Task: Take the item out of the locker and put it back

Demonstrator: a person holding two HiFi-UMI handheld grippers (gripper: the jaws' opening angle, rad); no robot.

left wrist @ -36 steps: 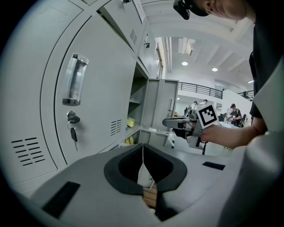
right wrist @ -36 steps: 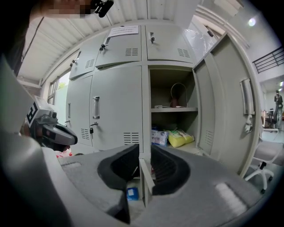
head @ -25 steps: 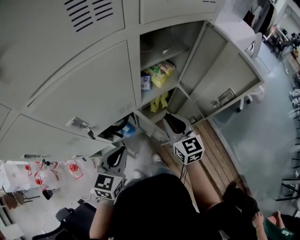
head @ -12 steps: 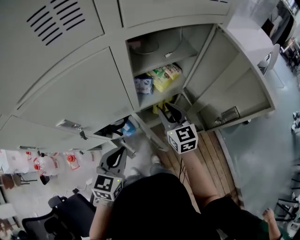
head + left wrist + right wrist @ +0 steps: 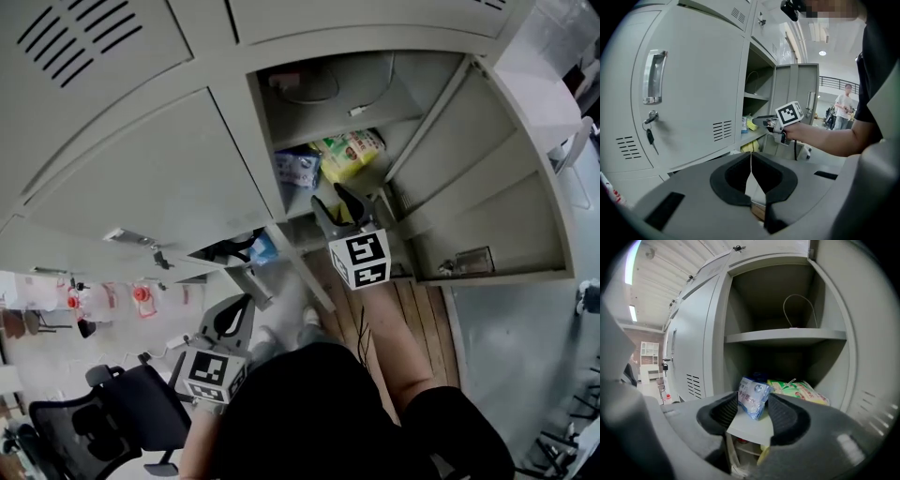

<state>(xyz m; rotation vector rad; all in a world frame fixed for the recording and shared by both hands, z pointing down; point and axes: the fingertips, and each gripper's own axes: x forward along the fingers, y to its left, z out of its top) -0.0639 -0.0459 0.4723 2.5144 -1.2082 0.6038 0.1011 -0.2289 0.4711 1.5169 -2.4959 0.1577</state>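
small blue-and-white crinkly plastic packet [image 5: 752, 399] sits on the open grey metal locker's [image 5: 717, 333] middle shelf. the right gripper [image 5: 330, 197] frames it, jaws just opening, half apart, not touching. it looks light, soft and slippery, so pinch mid-body. left gripper [image 5: 751, 161] jaws closed, empty.

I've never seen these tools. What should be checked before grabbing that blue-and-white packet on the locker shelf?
1. Locker door swung open: ok.
2. Right gripper jaws apart, just been opening: ok.
3. Blue-and-white packet lined up in their gap, pads not pressing it: ok.
4. Jaws far enough in around the packet: cannot tell.
5. Green-yellow packet beside it outside the jaws: ok.
6. Left gripper shut, empty, held low and clear: ok.
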